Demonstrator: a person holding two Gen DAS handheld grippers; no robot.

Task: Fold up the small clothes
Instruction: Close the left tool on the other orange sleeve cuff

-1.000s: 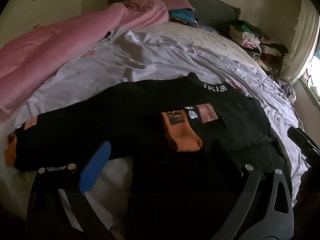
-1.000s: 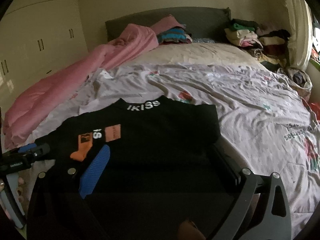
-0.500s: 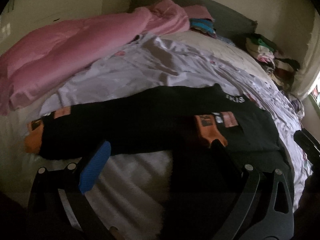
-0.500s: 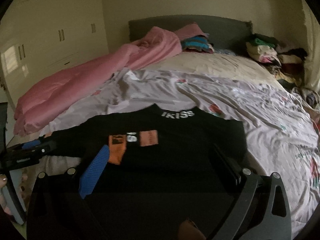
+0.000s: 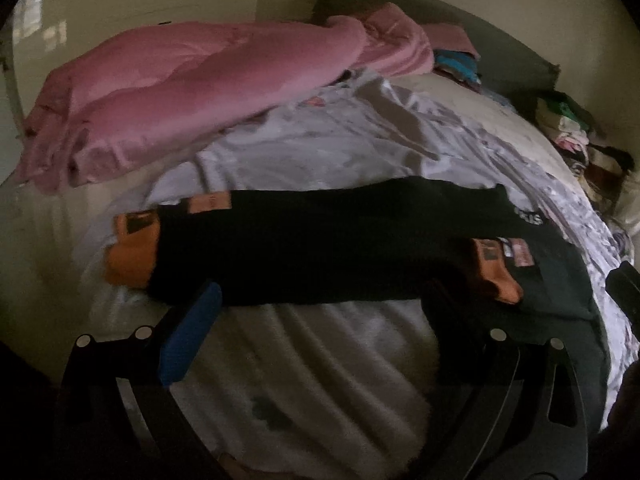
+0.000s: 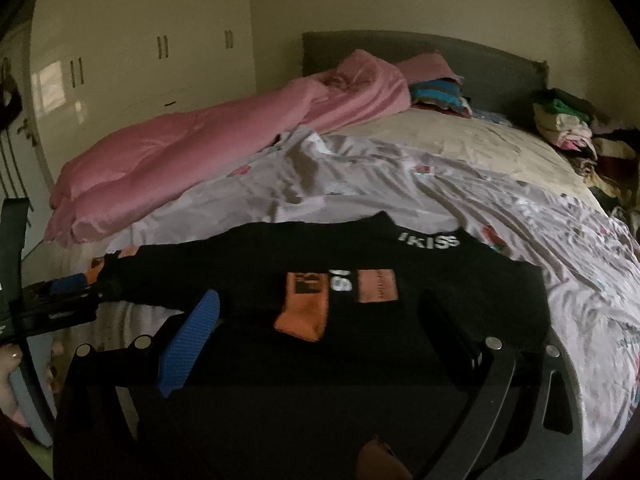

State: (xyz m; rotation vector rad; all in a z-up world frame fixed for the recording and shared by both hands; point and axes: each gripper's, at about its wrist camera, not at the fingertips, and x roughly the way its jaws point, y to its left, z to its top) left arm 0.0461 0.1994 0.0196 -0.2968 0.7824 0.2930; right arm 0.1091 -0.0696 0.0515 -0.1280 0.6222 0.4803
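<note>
A black long-sleeved top (image 5: 328, 248) (image 6: 400, 280) with orange cuffs and white collar lettering lies flat on the bed. One sleeve is folded across the chest, its orange cuff (image 6: 302, 314) on the body. The other sleeve stretches out left, ending in an orange cuff (image 5: 134, 250). My left gripper (image 5: 320, 304) is open and empty, just in front of that outstretched sleeve. My right gripper (image 6: 320, 312) is open and empty over the top's lower body. The left gripper also shows in the right wrist view (image 6: 60, 300) beside the far cuff.
A pink duvet (image 5: 200, 92) lies along the left of the bed. A rumpled pale printed sheet (image 6: 400, 184) covers the middle. Piles of clothes (image 6: 568, 128) sit at the far right by the grey headboard (image 6: 420, 56). White wardrobes (image 6: 140, 60) stand at the left.
My left gripper has swung left along the outstretched sleeve, bringing its far orange cuff into view. My right gripper has shifted left and back a little. The top has not moved.
</note>
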